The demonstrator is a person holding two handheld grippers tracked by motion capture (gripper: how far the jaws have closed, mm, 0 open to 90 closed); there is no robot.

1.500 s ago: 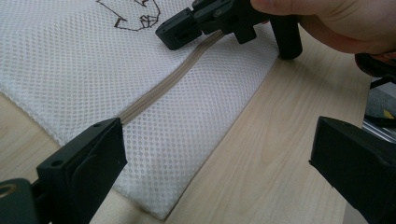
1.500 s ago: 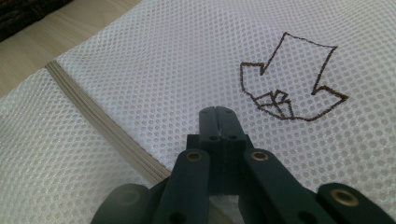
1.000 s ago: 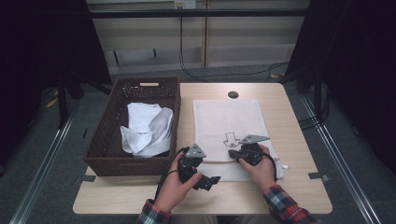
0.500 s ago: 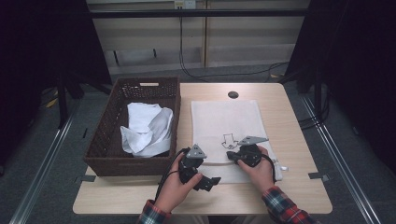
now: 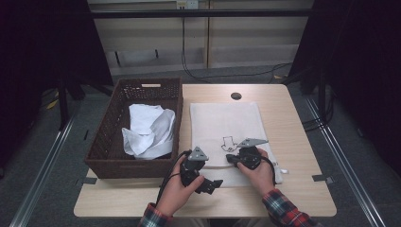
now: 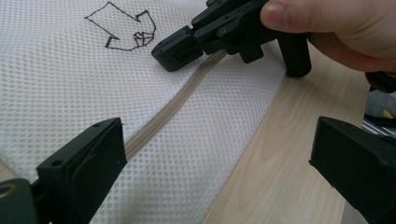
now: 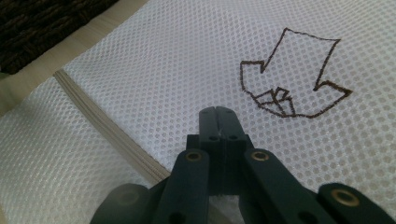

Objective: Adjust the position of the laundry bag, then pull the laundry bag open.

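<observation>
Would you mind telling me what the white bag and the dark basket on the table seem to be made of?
The white bag looks like fine synthetic mesh, matte: tiny regular holes cover it, and a beige zipper runs across. The basket looks like woven wicker or rattan, dark brown: its walls show a plaited weave, though it could be plastic imitation.

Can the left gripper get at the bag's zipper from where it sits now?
Probably yes. The left gripper is open at the mesh bag's near edge, and the zipper runs bare between its fingers and the shut right gripper farther along.
</observation>
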